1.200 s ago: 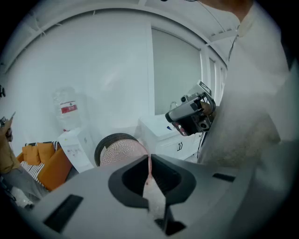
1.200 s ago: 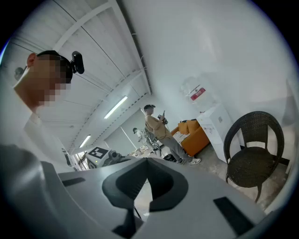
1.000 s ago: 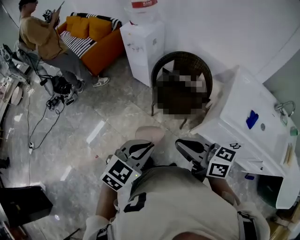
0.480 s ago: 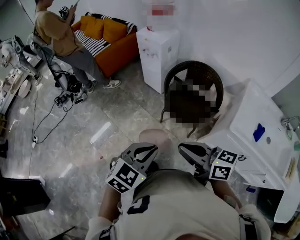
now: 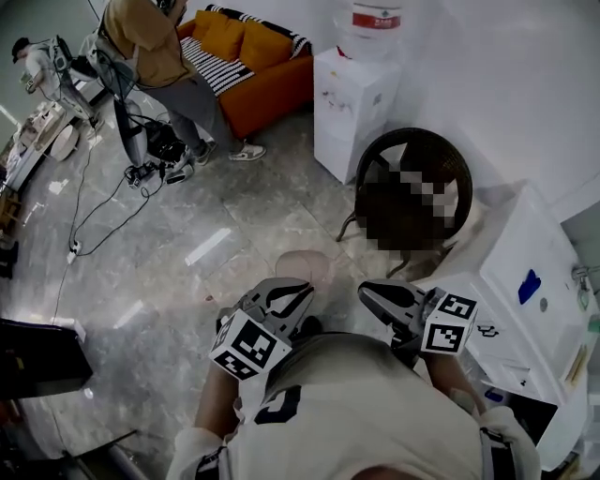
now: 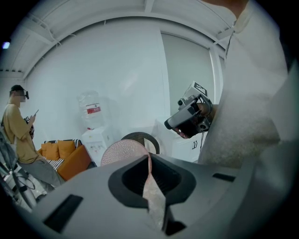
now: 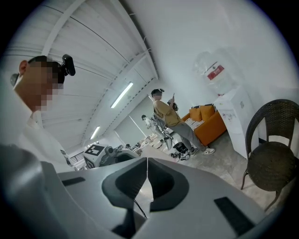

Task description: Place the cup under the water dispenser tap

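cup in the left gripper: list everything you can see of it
The cup is pale pink with a fine dotted texture and looks like thin paper or plastic. The left gripper is shut on its wall: a strip of wall runs down between the jaws, and the round body rises just beyond them. In the head view it is a pale round shape ahead of that gripper, off the floor. Nothing else touches it. Whether it holds anything cannot be seen.

You can read no text for certain: the red label [image 5: 377,19] on the far water bottle [image 5: 375,39] bears white print too small to read, and the left marker cube [image 5: 249,344] and right marker cube [image 5: 449,323] show only black-and-white squares
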Motion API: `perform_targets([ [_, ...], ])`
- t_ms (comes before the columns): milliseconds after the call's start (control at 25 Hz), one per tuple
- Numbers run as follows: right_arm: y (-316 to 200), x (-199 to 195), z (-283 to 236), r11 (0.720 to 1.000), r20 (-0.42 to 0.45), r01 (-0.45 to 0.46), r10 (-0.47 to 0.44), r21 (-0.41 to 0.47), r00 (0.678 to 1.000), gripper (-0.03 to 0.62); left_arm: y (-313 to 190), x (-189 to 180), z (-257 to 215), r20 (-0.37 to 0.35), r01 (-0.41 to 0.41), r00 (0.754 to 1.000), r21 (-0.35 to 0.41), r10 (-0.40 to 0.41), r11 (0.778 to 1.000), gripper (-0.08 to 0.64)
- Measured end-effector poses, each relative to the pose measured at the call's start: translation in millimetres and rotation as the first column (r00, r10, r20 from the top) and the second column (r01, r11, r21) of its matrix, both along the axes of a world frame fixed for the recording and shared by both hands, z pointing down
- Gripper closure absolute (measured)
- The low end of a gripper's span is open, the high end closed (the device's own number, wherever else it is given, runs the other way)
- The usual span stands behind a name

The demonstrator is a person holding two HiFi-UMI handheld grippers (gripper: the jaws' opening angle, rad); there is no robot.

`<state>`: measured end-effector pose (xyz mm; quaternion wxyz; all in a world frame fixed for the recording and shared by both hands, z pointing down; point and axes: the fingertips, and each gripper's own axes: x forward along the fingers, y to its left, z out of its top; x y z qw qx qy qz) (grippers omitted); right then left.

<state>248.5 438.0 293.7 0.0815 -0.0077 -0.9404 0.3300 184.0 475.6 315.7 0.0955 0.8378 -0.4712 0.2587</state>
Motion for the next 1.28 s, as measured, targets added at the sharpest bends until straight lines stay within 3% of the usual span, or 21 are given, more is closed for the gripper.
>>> perform_targets([
  [400,4.0,-57.2,-1.8,0.998,-0.05,0.066,-0.065,0.005,0.997,0.563,10.1,-77.4,6.1,0.034,0.096,0.995,0.02,-0.097,0.995,0.491],
  [680,10.0,-77.2,13.6,0.995,-0.127,0.094,-0.096,-0.02,0.987,0.563,26.0,-120.9,21.5,0.0,0.161,0.987,0.005,-0.161,0.987,0.492],
  [880,7.6,-85.4,22.2,0.989,-0.111,0.109,-0.12,-0.104,0.987,0.563,26.0,-127.1,31.4,0.03,0.163,0.986,-0.008,-0.163,0.987,0.492],
  [1280,-47.4,-103.7,28.5,0.985,-0.066,0.137,-0.145,-0.108,0.987,0.563,-33.3,-108.9,34.6,0.116,0.094,0.989,-0.044,-0.088,0.995,0.492],
])
